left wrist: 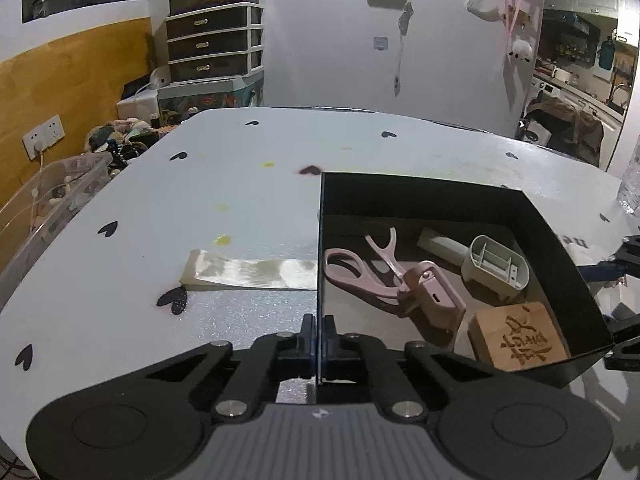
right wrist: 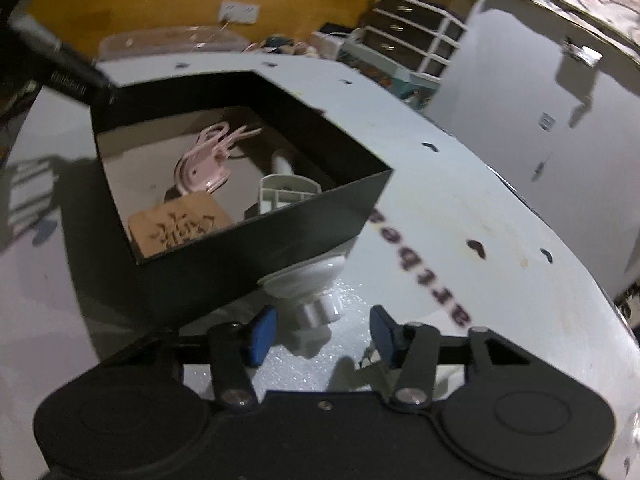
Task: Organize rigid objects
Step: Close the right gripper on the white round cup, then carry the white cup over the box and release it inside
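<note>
Box [left wrist: 452, 196] walls are black and thin, its inside pale, and it sits on your white table [left wrist: 240, 184] with the heart stickers. Your left gripper [left wrist: 319, 338] is clamped on its near left wall, fingers pressed together with the wall edge-on between them. Inside, nearest you, lies a wooden block [left wrist: 518, 340] carved with characters; beyond it pink scissors [left wrist: 348, 270], a pink clip-like tool [left wrist: 430, 294] and a grey-white plastic scoop [left wrist: 494, 268]. Your right gripper [right wrist: 320, 330] hovers low at the box's outer corner, blue pads [right wrist: 260, 334] spread apart, with a white bulb-shaped thing [right wrist: 308, 284] lying between them against the box wall [right wrist: 240, 256], untouched by either pad. Farther left on the table lies a shiny flat packet [left wrist: 252, 274].
</note>
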The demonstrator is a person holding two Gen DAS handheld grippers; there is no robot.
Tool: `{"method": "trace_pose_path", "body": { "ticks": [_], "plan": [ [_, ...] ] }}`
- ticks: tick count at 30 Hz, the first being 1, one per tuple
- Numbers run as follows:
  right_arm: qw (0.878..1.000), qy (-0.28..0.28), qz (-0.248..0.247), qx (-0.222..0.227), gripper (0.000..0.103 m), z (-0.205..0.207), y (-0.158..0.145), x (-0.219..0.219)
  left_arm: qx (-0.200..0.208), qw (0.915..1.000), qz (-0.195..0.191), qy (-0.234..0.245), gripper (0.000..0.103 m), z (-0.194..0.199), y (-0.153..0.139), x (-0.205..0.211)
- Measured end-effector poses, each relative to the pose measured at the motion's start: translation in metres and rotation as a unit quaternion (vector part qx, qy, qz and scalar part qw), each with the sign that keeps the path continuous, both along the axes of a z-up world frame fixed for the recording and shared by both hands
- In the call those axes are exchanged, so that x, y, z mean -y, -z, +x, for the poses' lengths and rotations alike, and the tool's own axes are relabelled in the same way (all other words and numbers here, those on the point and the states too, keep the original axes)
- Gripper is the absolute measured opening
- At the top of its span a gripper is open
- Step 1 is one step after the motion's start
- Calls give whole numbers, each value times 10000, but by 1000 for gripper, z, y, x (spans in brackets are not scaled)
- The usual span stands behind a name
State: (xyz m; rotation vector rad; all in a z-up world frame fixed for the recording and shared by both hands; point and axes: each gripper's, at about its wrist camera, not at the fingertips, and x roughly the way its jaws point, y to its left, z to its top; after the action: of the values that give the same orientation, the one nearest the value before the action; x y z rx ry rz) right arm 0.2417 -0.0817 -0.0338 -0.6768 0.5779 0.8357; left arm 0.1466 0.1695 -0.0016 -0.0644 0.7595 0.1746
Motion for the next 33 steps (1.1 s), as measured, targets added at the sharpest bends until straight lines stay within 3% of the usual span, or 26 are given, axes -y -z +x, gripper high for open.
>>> {"method": "trace_pose_path", "body": {
  "ticks": [8, 14, 19, 22, 27, 33],
  "plan": [
    [9990, -109, -341, 281, 30, -3, 5, -17, 127, 9999, 6, 88, 2, 4, 2, -7],
    [9996, 157, -216, 21, 29, 1, -3, -11, 247, 9996, -58, 119, 2, 3, 3, -10],
    [9974, 696, 51, 175, 29, 11, -34, 4, 354, 9992, -127, 166, 2, 3, 4, -13],
    [9964, 678, 443, 248, 29, 11, -67, 4, 393, 9989, -179, 183, 3, 3, 5, -15],
    [9927, 350, 1112, -314, 29, 17, -99, -22, 485, 9983, -298, 138, 3, 2, 7, -19],
    [9762, 573, 1260, -1671, 29, 43, -86, -76, 549, 9980, -280, 144, 3, 3, 5, -18]
  ]
}}
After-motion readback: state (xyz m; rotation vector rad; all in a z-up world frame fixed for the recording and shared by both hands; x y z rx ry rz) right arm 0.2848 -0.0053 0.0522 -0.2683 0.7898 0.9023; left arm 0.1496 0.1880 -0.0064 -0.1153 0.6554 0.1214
